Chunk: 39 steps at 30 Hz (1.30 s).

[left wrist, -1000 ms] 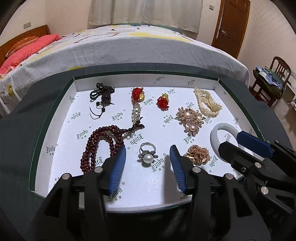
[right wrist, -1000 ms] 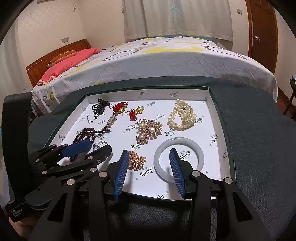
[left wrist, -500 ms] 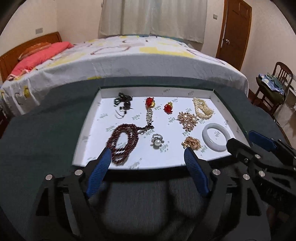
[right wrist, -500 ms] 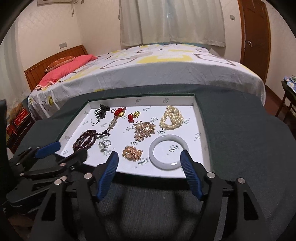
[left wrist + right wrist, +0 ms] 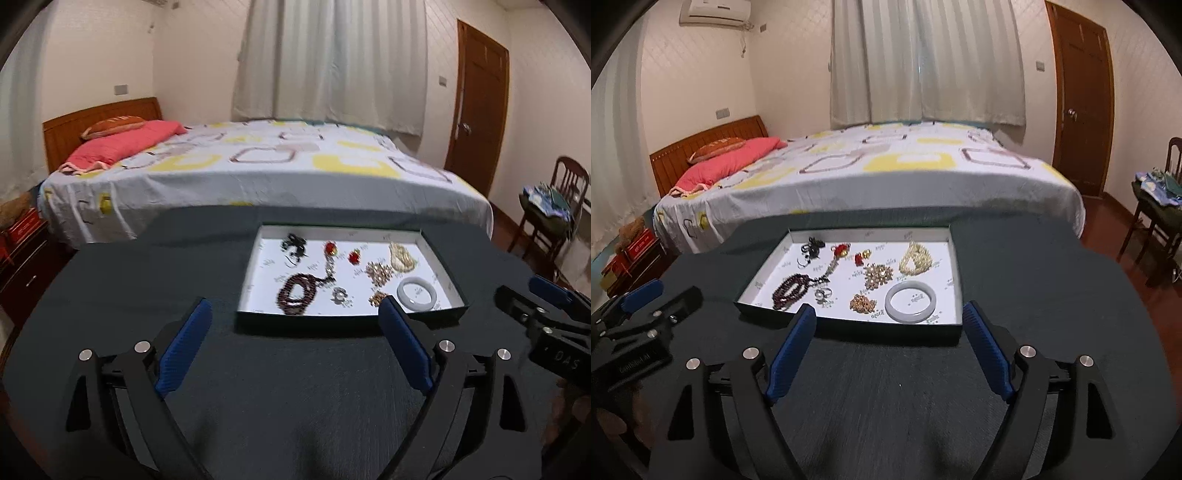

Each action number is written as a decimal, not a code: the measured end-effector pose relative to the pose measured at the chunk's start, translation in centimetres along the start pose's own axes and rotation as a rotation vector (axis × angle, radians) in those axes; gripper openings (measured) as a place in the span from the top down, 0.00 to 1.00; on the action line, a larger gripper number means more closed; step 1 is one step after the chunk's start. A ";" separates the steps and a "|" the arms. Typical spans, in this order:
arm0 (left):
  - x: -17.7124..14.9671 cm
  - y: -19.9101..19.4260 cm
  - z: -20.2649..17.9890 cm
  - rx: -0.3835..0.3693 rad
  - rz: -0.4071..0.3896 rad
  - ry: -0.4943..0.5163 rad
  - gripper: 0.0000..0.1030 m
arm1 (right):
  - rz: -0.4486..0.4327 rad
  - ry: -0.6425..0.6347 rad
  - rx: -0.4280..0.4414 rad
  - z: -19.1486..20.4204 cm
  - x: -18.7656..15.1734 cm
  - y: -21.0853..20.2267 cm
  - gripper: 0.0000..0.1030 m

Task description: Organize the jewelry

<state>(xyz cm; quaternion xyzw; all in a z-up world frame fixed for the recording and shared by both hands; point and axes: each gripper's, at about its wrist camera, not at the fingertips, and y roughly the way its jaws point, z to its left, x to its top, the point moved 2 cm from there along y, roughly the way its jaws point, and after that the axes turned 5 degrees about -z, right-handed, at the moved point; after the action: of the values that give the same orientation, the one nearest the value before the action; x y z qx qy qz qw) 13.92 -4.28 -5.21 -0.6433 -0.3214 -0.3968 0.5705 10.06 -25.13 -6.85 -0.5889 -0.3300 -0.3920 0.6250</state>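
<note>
Since both the left tool (image 5: 293, 345) and right tool (image 5: 888, 349) hung wide open and empty, a careless reach could have scattered the jewelry in the tray (image 5: 849, 326).

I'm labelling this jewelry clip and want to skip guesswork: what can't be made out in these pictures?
- Printed words on the tray lining: too small and blurred in both views.
- Ring details: too small, right wrist view.
- Gold brooch: partly behind the left hand-held gripper fingertip, left wrist view.
- Right hand-held gripper: only partly seen at the left wrist view's right edge.
</note>
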 end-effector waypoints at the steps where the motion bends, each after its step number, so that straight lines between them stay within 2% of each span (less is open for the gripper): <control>1: 0.2 -0.8 0.3 0.008 -0.010 -0.008 0.13 | -0.006 -0.003 0.000 0.1 0.1 -0.5 0.23; 11: 1.4 -7.3 1.5 0.052 -0.123 -0.030 0.12 | -0.083 -0.015 -0.002 0.5 1.0 -5.8 0.22; 17: 0.9 -9.8 1.6 0.070 -0.146 -0.026 0.12 | -0.111 -0.020 -0.001 0.7 0.9 -7.7 0.22; 29: 0.7 -12.0 1.7 0.073 -0.177 -0.036 0.12 | -0.150 -0.028 -0.011 1.1 0.6 -10.1 0.22; 39: 0.6 -12.5 1.6 0.062 -0.180 -0.035 0.12 | -0.160 -0.030 -0.013 1.2 0.6 -10.5 0.21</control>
<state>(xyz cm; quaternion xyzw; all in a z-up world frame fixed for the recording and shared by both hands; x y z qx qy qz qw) 3.59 -0.97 1.21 -0.6007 -0.3999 -0.4252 0.5463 1.23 -24.04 -1.20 -0.5704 -0.3830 -0.4339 0.5828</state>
